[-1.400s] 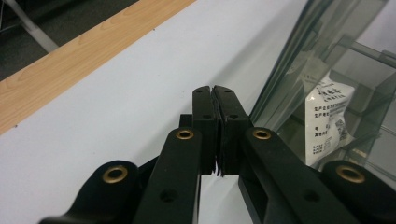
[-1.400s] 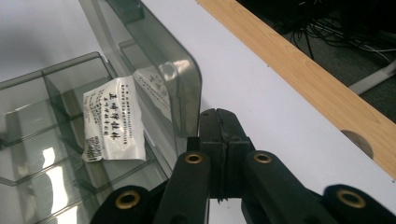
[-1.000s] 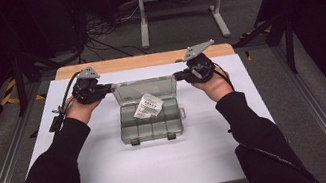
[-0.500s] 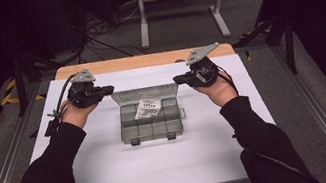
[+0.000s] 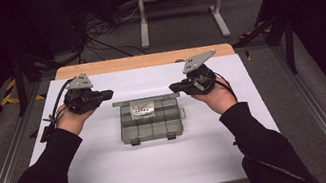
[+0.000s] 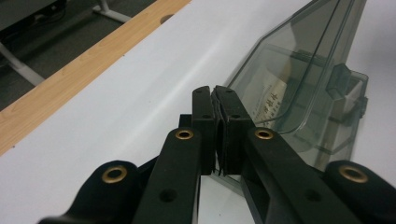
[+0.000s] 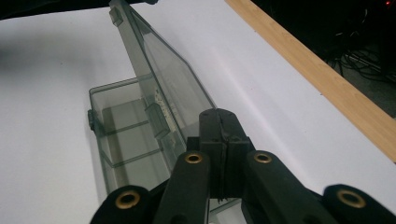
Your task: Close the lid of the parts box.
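The clear plastic organizer box [image 5: 150, 119] sits in the middle of the table [image 5: 165, 172], on the white sheet that covers it, with a wide bare stretch of white between the box and the near edge. The two latches face the near edge. Its lid [image 6: 299, 79] is up, tilted open from the far side, and there's a white paper label [image 5: 142, 108] inside near the back.

The left gripper [image 5: 106, 94] hovers just off the box's far left corner, fingers [image 6: 203, 126] clenched together with nothing between them. The right gripper [image 5: 173, 87] is beside the far right corner, fingers [image 7: 212, 140] also clenched and empty. In the two gripper views the raised lid stands right next to each set of tips; touching or not, can't tell.

Plenty of free white surface to the left and right of the box. Past it, the wooden far edge [image 5: 145, 60] of the table shows as a strip. Beyond that edge there's a grey metal stand [image 5: 181, 2] and a tangle of cables [image 5: 99, 29] on the floor.
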A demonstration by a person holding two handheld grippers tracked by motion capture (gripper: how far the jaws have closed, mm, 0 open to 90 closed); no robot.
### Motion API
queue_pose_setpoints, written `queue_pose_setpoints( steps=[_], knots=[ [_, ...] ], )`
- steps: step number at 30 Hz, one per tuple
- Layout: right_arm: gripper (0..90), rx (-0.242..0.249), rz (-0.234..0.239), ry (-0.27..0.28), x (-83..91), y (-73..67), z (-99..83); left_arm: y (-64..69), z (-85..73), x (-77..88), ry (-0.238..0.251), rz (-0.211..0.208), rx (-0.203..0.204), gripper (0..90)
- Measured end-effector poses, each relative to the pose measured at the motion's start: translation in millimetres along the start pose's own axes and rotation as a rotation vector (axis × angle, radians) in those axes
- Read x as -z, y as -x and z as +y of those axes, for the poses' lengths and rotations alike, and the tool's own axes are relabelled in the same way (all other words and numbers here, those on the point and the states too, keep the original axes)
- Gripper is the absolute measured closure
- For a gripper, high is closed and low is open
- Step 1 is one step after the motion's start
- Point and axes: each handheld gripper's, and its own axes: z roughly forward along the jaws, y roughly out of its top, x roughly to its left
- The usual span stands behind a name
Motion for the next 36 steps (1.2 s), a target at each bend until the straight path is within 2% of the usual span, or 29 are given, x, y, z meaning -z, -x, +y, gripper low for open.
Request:
queue_pose_setpoints(
  steps=[12, 24, 36],
  knots=[
    [89.7, -0.011, 0.034, -0.012, 0.5, -10.1, -8.6, 11.2, -4.5, 7.1, 0.005, -0.055, -0.013, 87.1],
    [89.7, -0.007, 0.061, -0.021, 0.4, -21.4, -16.3, 23.2, -11.2, 5.9, -0.017, -0.101, -0.033, 87.2],
    [89.7, -0.027, 0.093, -0.031, -4.5, -30.3, -29.2, 33.9, -21.9, 0.0, -0.049, -0.144, -0.048, 87.0]
  ],
)
